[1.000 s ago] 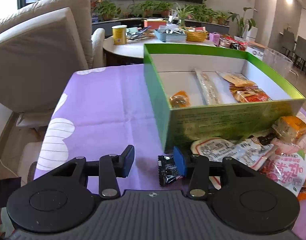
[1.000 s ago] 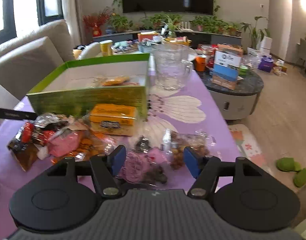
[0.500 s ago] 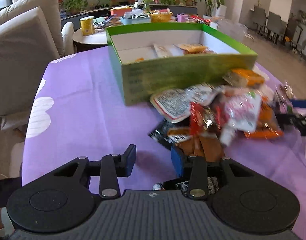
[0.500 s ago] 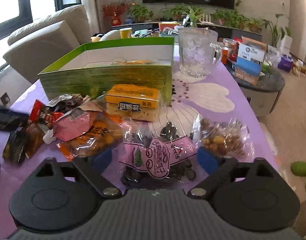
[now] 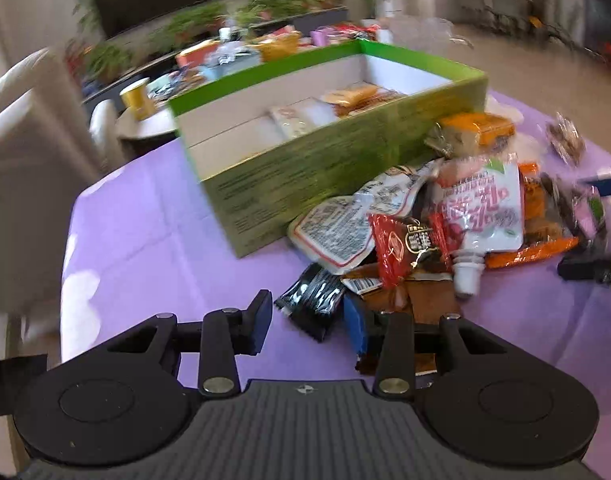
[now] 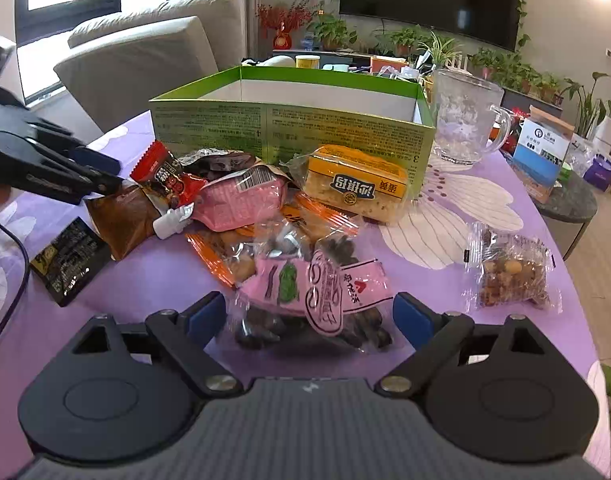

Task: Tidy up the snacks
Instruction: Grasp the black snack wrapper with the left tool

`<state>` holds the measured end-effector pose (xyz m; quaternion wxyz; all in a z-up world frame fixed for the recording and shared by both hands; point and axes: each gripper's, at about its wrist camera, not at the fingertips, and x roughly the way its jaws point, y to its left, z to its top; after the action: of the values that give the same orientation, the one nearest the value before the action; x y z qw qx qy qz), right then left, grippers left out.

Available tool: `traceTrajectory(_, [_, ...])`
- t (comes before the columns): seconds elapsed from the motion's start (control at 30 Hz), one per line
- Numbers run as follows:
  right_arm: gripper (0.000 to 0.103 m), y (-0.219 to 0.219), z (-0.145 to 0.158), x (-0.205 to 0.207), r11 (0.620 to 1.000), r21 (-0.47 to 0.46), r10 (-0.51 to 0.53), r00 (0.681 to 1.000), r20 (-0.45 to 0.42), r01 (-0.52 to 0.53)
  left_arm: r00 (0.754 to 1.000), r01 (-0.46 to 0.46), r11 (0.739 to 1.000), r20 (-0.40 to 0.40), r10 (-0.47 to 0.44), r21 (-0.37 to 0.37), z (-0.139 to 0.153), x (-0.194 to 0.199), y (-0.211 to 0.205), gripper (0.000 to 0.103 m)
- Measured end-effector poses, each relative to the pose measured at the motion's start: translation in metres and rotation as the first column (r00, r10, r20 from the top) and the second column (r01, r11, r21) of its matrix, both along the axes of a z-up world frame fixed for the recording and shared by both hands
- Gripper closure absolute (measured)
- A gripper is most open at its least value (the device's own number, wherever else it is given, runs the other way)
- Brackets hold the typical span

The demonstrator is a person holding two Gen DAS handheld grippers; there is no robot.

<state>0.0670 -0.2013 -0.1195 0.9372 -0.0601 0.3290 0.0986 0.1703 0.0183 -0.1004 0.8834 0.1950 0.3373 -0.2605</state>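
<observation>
The right gripper [image 6: 310, 320] is standing wide open, its jaws straddling a clear bag with a pink label [image 6: 319, 294] without pressing it. The snack pile [image 6: 241, 200] is lying at twelve o'clock, against the green box [image 6: 289, 128]. The left gripper [image 5: 307, 322] is standing apart, a black packet [image 5: 311, 300] seemingly lying loose between its fingers.
</observation>
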Motion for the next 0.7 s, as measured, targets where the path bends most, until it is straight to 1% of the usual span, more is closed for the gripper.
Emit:
traceTrajectory(0.07, [0.023,-0.001,0.001,0.001,1.0,0.012,-0.011,1.0,-0.004,0.011,1.0,0.026,1.0,-0.004,-0.026,-0.004,0.0,0.007,-0.001,0.066])
traceTrajectory(0.17, [0.023,-0.001,0.001,0.004,0.999,0.024,-0.025,1.0,-0.012,0.025,0.998,0.045,0.998,-0.033,-0.046,-0.038,0.0,0.016,0.001,0.066])
traceTrajectory(0.2, [0.023,-0.002,0.001,0.005,0.999,0.028,-0.026,1.0,-0.013,0.027,0.998,0.048,0.997,-0.041,-0.05,-0.053,0.0,0.018,0.003,0.066])
traceTrajectory(0.3, [0.023,-0.003,0.0,0.006,0.999,0.034,-0.033,0.999,-0.011,0.033,0.995,0.028,0.992,-0.09,-0.039,-0.121,-0.003,0.021,0.009,0.072])
traceTrajectory(0.33, [0.023,-0.003,-0.001,0.007,0.999,0.037,-0.037,0.999,-0.01,0.037,0.995,0.024,0.991,-0.096,-0.037,-0.132,-0.003,0.019,0.01,0.073])
traceTrajectory(0.43, [0.023,-0.005,-0.001,0.009,0.998,0.045,-0.052,0.999,-0.009,0.052,0.996,0.048,0.99,-0.07,-0.058,-0.131,-0.004,0.001,0.01,0.075])
traceTrajectory(0.53, [0.024,-0.007,0.0,0.009,0.996,0.063,-0.061,0.998,-0.011,0.062,0.997,0.076,0.993,-0.022,-0.079,-0.095,-0.005,-0.031,0.011,0.077])
traceTrajectory(0.7, [0.024,-0.015,0.004,0.005,0.992,0.111,-0.066,0.998,-0.02,0.067,1.0,0.011,0.994,-0.012,-0.012,-0.107,-0.004,-0.059,0.029,0.077])
